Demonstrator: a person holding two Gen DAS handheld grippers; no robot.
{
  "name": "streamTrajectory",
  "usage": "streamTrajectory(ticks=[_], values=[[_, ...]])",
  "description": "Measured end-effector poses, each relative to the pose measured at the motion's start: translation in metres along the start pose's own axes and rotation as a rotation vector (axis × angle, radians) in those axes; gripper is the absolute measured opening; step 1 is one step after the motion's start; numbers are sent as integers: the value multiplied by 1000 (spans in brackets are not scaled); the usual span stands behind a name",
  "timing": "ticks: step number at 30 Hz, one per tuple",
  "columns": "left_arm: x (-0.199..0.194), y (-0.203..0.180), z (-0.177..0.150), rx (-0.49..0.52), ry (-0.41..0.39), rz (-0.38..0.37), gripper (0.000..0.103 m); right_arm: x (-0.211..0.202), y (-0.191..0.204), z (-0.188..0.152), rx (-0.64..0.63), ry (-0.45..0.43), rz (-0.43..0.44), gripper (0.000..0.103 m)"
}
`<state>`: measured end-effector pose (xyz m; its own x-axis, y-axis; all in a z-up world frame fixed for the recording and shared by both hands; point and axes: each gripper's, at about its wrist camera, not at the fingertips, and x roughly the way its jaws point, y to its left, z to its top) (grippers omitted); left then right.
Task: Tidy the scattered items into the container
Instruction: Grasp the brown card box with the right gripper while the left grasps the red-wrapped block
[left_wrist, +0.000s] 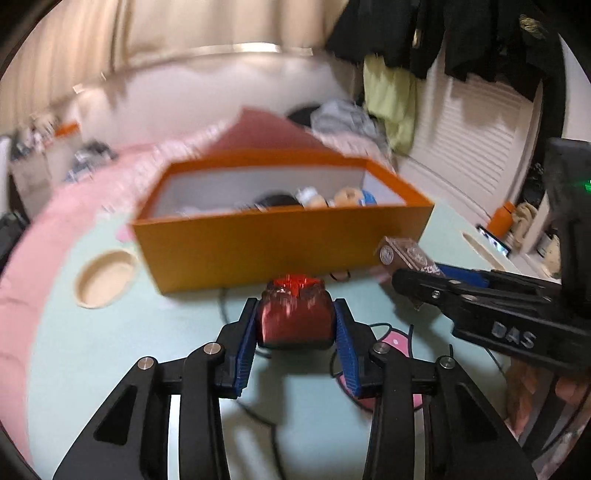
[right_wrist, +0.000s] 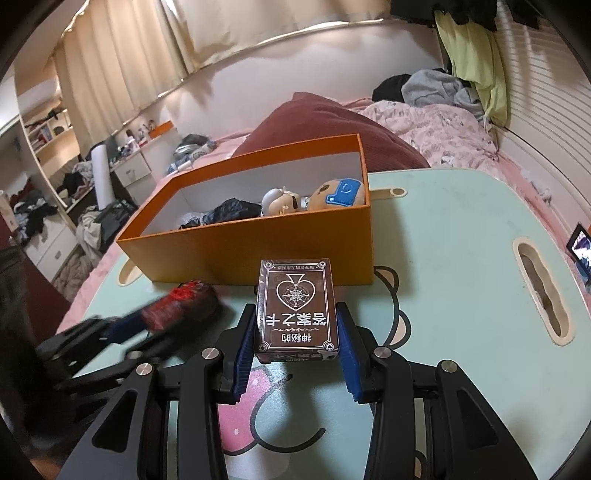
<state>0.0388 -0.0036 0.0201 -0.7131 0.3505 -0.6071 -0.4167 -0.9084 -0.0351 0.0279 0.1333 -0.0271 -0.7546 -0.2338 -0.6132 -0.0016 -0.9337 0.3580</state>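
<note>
Cardboard, stiff and light, the card box (right_wrist: 295, 308) sits clamped by its long sides in the right gripper (right_wrist: 297, 332), while the left gripper (left_wrist: 295, 325) pinches a glossy, probably slippery red packet (left_wrist: 293, 314) beside the orange container (left_wrist: 280, 243).

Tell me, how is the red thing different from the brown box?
The red pack is shiny red and blurred in both views; the brown card box is dark brown with a clear white heart drawing. The left gripper pinches the red pack, the right gripper the brown card box. Both are outside the orange box.
</note>
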Motion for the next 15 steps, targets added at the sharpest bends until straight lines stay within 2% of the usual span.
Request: streamTrajectory(ticks=[1,6,9,15], values=[[-9,2,-4,-8,-32,10,41,0,1,0,-4,-2,1,39],[-25,15,-12,-62,-73,26,41,1,5,-1,-30,6,3,39],[-36,20,-12,-88,-134,7,40,1,5,-2,-32,6,3,39],[-45,24,-16,-120,-186,-9,40,2,3,-3,-28,12,6,39]])
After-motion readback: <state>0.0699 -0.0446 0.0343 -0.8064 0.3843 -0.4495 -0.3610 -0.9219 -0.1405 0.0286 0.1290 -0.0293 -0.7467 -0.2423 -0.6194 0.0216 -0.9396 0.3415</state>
